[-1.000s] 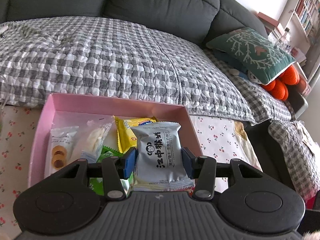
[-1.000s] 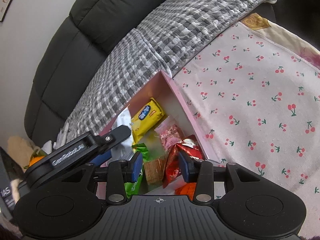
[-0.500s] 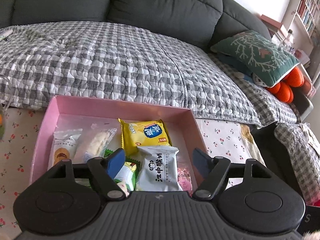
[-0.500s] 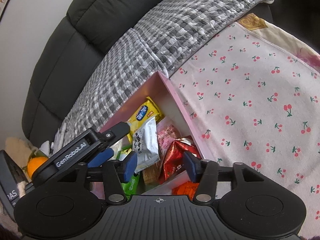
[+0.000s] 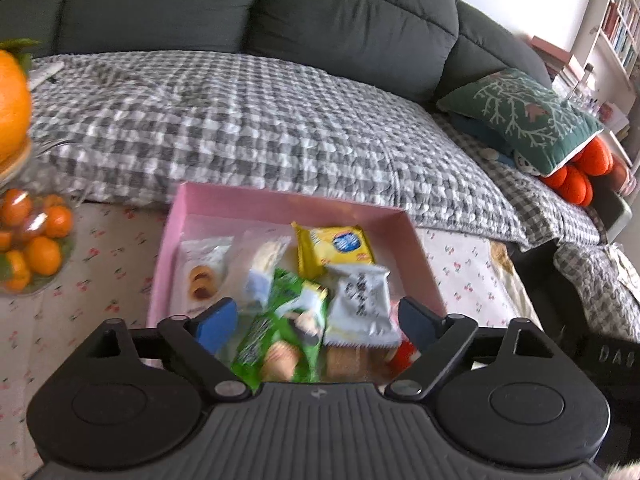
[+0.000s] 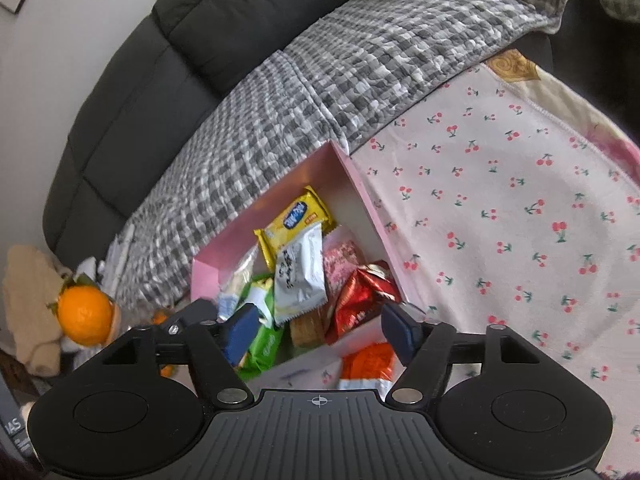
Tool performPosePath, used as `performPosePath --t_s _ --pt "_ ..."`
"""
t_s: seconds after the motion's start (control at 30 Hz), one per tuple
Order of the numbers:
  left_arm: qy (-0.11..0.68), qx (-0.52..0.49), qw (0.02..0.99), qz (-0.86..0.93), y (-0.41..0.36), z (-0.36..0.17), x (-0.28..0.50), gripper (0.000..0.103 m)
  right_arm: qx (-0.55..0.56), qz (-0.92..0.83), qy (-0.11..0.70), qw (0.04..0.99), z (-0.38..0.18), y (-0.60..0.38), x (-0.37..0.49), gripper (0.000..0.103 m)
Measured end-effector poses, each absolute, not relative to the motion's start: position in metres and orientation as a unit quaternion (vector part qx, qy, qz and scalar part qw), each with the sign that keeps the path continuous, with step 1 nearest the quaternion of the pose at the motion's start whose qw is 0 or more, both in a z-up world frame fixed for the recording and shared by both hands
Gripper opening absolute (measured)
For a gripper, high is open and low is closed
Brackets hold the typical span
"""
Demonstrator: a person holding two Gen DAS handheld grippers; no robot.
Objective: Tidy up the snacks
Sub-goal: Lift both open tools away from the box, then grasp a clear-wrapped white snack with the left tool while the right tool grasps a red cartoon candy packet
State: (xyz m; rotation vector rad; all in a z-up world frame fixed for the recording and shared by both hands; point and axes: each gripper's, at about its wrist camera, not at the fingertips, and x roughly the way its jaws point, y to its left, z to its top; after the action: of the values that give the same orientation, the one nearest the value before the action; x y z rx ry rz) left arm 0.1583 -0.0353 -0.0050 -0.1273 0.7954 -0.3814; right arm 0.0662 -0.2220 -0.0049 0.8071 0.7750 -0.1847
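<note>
Snack packets lay together inside the pink box (image 5: 280,204), which rested on the cherry-print cloth (image 6: 520,208) covering the tabletop, directly in front of the sofa (image 5: 240,12) with its grey checked cover (image 5: 240,120).

Contents visible in the left wrist view:
- The yellow packet (image 5: 334,250) lay toward the far wall of the box.
- The white packet with black print (image 5: 360,304) lay just nearer, overlapping the yellow packet's lower edge.
- The green packet (image 5: 280,332) lay beside the white one, on its left.
- The jam-biscuit packet (image 5: 202,276) lay along the left wall.

In the right wrist view, the red foil packet (image 6: 360,300) rested against the box's right wall, and an orange packet (image 6: 370,362) lay outside the box on the cloth, just beside the near wall.

The left hand-held gripper (image 5: 316,318) was positioned above the near end of the box with its jaws spread wide and nothing between them. The right hand-held gripper (image 6: 320,332) was positioned over the near corner of the box, jaws likewise spread wide and holding nothing.

A dish of oranges (image 5: 32,240) stood on the tabletop, well to the left of the box.
</note>
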Motion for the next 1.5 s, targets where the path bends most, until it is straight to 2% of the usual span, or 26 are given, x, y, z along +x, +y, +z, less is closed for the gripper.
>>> performPosePath --t_s 0.3,0.47,1.23,1.43,1.5 --pt "0.404 -0.041 0.898 -0.168 -0.013 -0.003 0.127 0.098 0.33 -0.09 0.399 0.851 0.005 -0.212 0.048 0.084" --pt "0.421 -0.034 0.894 -0.15 -0.004 -0.005 0.108 0.102 0.301 -0.088 0.423 0.85 0.006 -0.202 0.041 0.085" --pt "0.513 0.005 0.848 -0.131 0.038 -0.057 0.044 0.102 0.147 -0.08 0.532 0.83 -0.019 -0.164 0.003 0.088" --pt "0.529 0.008 0.836 -0.143 0.047 -0.063 0.036 0.097 0.132 -0.086 0.553 0.818 -0.031 -0.165 -0.006 0.088" --pt "0.538 0.012 0.83 -0.149 0.049 -0.067 0.033 0.09 0.131 -0.086 0.561 0.813 -0.036 -0.166 -0.008 0.088"
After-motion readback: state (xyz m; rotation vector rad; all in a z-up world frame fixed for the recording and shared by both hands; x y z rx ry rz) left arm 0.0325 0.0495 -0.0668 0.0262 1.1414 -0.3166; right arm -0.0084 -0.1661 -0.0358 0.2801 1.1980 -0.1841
